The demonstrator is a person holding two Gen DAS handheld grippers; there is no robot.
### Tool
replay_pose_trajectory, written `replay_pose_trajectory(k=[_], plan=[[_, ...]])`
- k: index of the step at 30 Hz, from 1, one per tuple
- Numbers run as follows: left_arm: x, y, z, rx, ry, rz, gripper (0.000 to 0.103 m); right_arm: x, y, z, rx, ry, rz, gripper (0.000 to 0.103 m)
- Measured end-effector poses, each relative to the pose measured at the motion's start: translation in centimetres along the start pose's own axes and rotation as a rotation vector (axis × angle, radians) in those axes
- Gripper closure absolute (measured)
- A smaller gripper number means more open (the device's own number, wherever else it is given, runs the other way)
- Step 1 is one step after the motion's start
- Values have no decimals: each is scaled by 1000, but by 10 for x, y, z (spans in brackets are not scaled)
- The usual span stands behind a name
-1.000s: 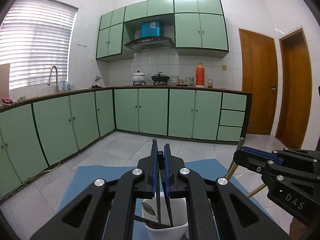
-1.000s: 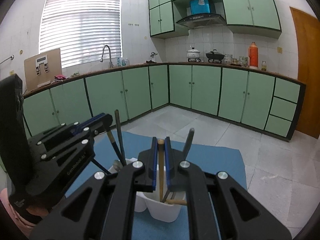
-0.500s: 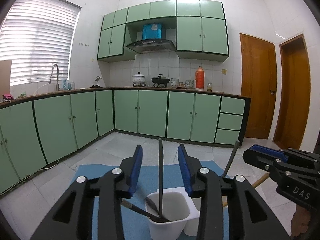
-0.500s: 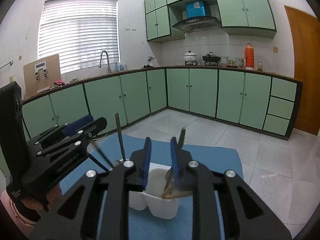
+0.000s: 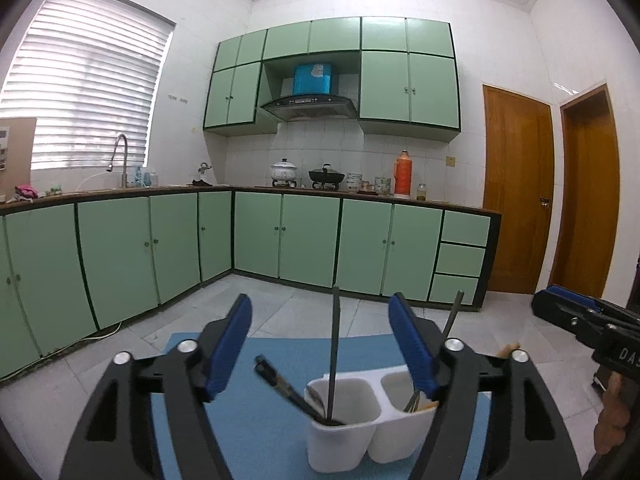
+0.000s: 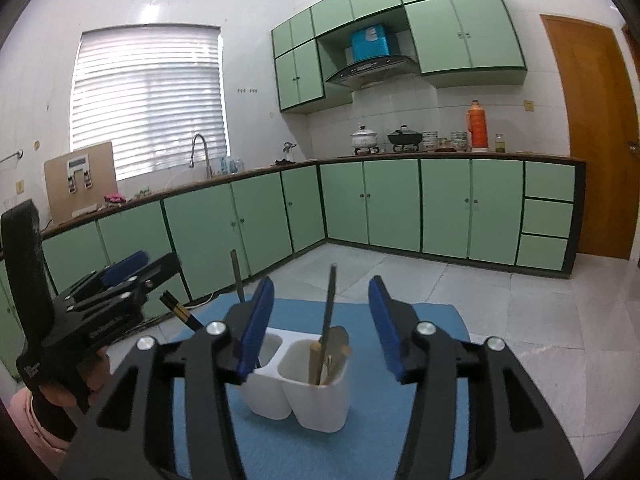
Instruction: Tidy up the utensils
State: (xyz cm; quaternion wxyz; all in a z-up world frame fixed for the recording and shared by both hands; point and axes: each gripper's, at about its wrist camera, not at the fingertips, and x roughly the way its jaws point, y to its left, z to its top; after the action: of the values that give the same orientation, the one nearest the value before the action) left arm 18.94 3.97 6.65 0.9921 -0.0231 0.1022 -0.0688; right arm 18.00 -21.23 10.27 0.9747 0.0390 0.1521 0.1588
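Your left gripper and right gripper both hover with fingers spread wide, empty, above the white two-compartment utensil holder on the blue mat.

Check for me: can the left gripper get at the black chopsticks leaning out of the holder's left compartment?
Probably yes. The left gripper is open above the white holder, and the black chopsticks lean out toward its left finger with nothing over them. The upright utensil beside them may crowd the grasp.
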Motion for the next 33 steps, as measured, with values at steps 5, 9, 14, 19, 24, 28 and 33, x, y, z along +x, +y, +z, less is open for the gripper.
replay_pose_trajectory(k=[5, 9, 14, 19, 24, 28, 33], plan=[[-26, 8, -13, -18, 11, 19, 19, -23, -4, -16, 10, -13, -25, 35], [-43, 9, -28, -12, 37, 44, 13, -36, -4, -30, 21, -3, -27, 30], [-64, 4, -47, 14, 70, 73, 6, -52, 5, -46, 12, 5, -33, 19], [-83, 1, -59, 6, 101, 81, 6, -64, 14, -63, 9, 37, -25, 12], [-101, -1, -69, 1, 148, 75, 6, -74, 22, -79, 18, 76, -19, 8], [-113, -2, -77, -4, 181, 81, 6, -81, 26, -87, 31, 120, -11, 6], [-129, -6, -85, -6, 202, 88, 6, -92, 32, -93, 32, 132, -15, 5]])
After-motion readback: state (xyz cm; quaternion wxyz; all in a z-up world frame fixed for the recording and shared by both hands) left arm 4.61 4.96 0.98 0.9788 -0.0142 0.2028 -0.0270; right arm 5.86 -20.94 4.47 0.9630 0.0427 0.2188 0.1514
